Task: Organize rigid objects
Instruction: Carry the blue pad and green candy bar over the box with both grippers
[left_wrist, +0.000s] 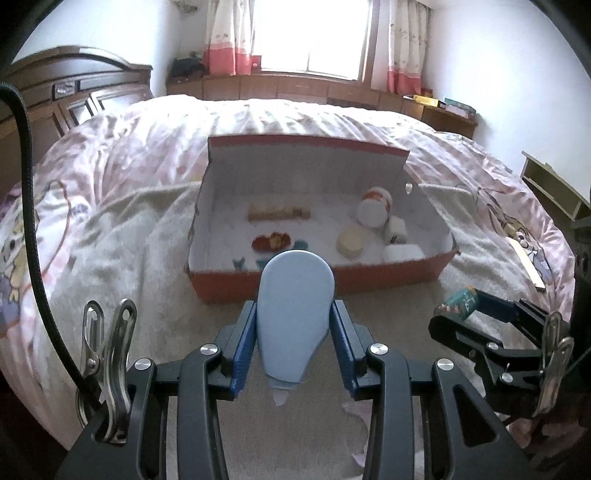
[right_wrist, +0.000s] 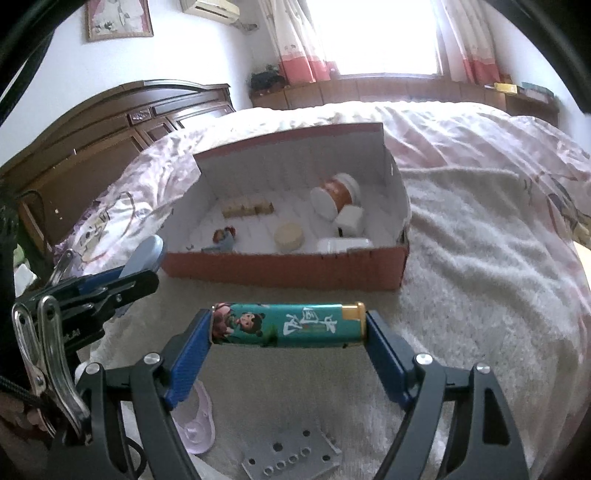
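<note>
My left gripper (left_wrist: 294, 317) is shut on a light blue paddle-shaped object (left_wrist: 293, 306), held just in front of the red box (left_wrist: 332, 280) with the open lid. My right gripper (right_wrist: 288, 325) is shut on a teal lighter (right_wrist: 288, 324) with a cartoon print, held crosswise by its ends before the box (right_wrist: 288, 267). Inside the box lie a wooden block strip (right_wrist: 246, 207), a small figurine (right_wrist: 223, 236), a round cream disc (right_wrist: 289, 236), an orange-banded jar (right_wrist: 334, 194) and white pieces (right_wrist: 349, 221). The lighter also shows at the right of the left wrist view (left_wrist: 458, 301).
The box sits on a white fleece blanket (right_wrist: 480, 240) over a pink bedspread (left_wrist: 110, 147). A grey perforated plate (right_wrist: 291, 458) and a pale pink plastic piece (right_wrist: 199, 424) lie near me. A dark wooden headboard (right_wrist: 92, 140) stands at the left.
</note>
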